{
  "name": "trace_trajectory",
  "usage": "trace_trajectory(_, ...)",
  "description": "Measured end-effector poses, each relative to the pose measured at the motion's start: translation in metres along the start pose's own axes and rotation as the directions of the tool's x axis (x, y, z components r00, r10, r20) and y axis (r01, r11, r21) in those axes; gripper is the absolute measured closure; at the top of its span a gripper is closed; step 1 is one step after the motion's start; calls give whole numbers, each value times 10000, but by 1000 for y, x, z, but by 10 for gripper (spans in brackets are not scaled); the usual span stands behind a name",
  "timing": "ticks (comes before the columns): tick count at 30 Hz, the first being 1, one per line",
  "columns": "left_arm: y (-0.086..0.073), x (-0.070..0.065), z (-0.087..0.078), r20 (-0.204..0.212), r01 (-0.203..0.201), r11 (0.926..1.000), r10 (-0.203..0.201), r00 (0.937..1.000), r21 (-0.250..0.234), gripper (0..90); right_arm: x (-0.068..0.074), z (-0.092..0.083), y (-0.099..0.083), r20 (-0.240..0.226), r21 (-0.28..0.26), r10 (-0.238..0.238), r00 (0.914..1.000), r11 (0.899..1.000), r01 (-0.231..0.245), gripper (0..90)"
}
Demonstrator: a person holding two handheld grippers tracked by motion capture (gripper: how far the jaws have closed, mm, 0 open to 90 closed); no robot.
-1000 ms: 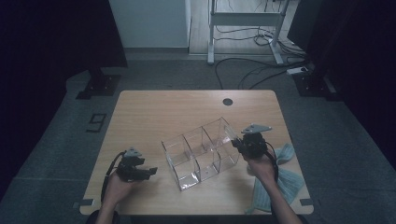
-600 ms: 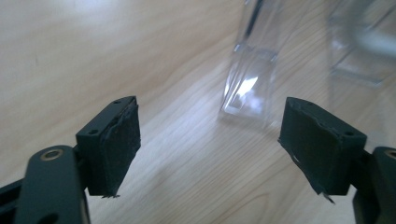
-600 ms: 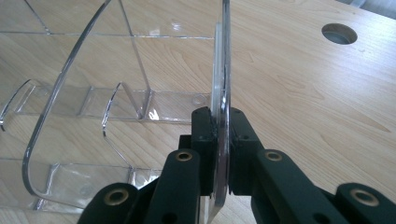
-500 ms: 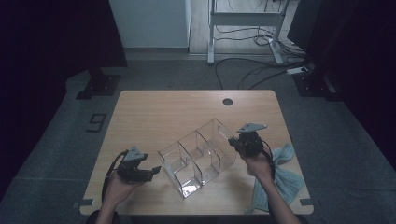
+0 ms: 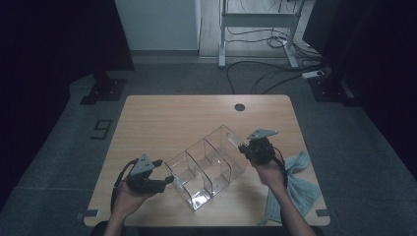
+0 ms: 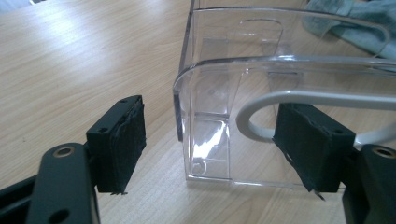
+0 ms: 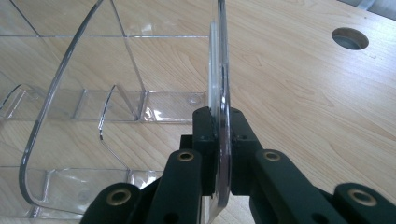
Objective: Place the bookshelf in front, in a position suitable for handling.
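The clear plastic organizer (image 5: 209, 169) lies diagonally on the table (image 5: 162, 118), between the two hands. The right gripper (image 5: 252, 148), held level with the forearm coming in from the bottom edge, is clamped on the organizer's far end wall. The left gripper (image 5: 164, 173) points toward the organizer's near corner, jaws wide apart and gripping nothing. A blue-grey cloth (image 5: 295, 189) lies beside the right forearm.

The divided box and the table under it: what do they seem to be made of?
The divided box looks like clear hard plastic, probably acrylic: the table grain shows through its walls, and the edges are glossy and rounded. The table has a pale wood-grain top with a matt finish; whether it is solid wood or laminate cannot be told.
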State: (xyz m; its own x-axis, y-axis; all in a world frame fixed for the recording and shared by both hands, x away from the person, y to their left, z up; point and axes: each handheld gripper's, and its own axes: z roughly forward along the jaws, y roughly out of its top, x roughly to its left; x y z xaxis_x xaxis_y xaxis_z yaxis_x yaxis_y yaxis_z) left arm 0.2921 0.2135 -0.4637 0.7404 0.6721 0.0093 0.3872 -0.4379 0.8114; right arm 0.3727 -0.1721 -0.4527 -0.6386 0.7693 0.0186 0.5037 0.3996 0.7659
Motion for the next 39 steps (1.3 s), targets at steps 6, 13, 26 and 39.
trace_trajectory(6,-1,1,4,29,56,10000,-55,10000,-66,235,1,1,0,-43,8,-85,10000,10000,85,841)
trace_trajectory(13,-7,7,9,65,581,9975,-579,9983,-401,246,1,1,0,-137,4,-61,9999,10000,61,836)
trace_trajectory(26,-4,3,13,425,187,9996,-177,9989,-232,422,2,2,1,-166,95,-168,9997,9998,169,833)
trace_trajectory(39,-3,-1,13,158,226,9997,-224,9996,-95,432,-6,-22,-2,-484,170,-79,9988,9998,87,439)
